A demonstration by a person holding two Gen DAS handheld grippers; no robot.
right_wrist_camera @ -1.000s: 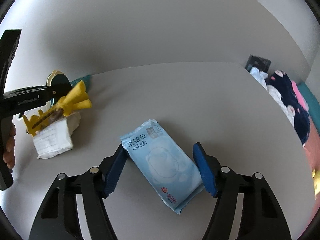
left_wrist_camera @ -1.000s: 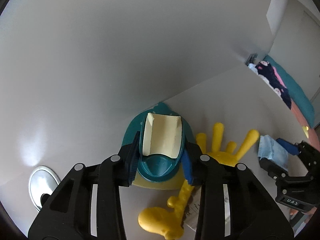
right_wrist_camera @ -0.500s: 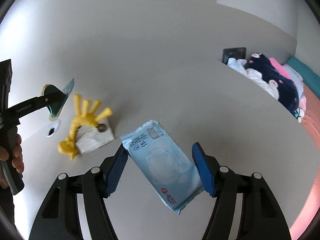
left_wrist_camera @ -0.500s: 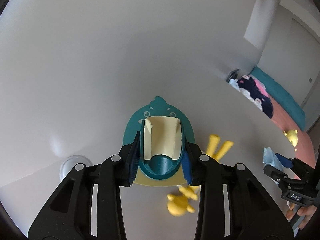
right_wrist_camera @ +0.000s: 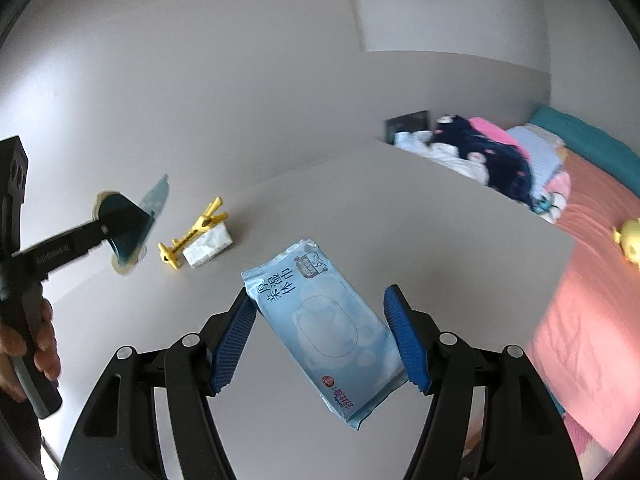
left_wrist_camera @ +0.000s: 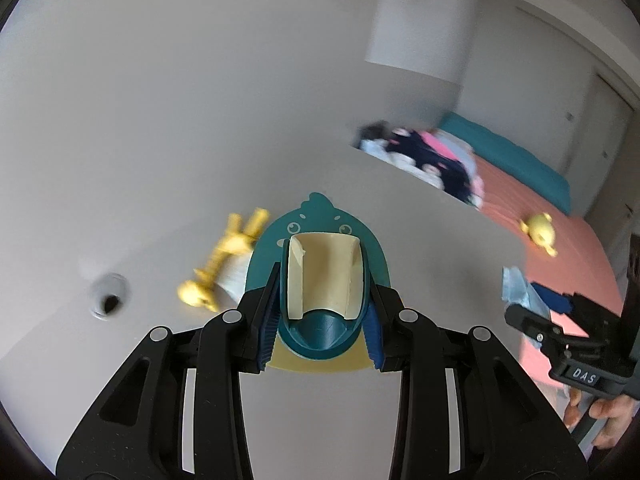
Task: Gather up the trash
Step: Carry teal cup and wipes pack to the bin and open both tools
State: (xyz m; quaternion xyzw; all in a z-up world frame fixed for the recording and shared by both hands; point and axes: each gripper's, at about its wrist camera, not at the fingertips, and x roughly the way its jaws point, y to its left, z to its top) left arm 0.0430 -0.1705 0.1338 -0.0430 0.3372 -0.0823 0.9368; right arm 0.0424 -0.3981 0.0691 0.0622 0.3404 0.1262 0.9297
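Left hand-held gripper (left_wrist_camera: 320,320) clenched on a teal and cream plastic bird-shaped holder (left_wrist_camera: 322,280), its blue pads pressed against the holder's two sides, carried in the air above the pale grey desk (left_wrist_camera: 420,248). Right hand-held gripper (right_wrist_camera: 320,336) grasping a light-blue soft pack of wet wipes (right_wrist_camera: 324,320), held clear of the desk; the pack lay slantwise between the blue ribbed fingers (right_wrist_camera: 404,340), its upper corner against the left one and its lower edge against the right one. In the right wrist view the left hand-held gripper and the holder appeared at the left edge, gripped by the person's hand (right_wrist_camera: 24,348). On the desk, near the wall, lay a yellow hand-shaped plastic toy (right_wrist_camera: 192,232), resting across a small white folded paper packet (right_wrist_camera: 208,246). A round metal-rimmed cable hole (left_wrist_camera: 108,300) was set in the desk to the left of the toy. Beyond the desk's far edge lay a pile of dark-blue, white and pink clothes (right_wrist_camera: 480,152) on a bed with a salmon-pink cover (right_wrist_camera: 592,264); a small yellow soft toy (left_wrist_camera: 540,232) lay on that cover.
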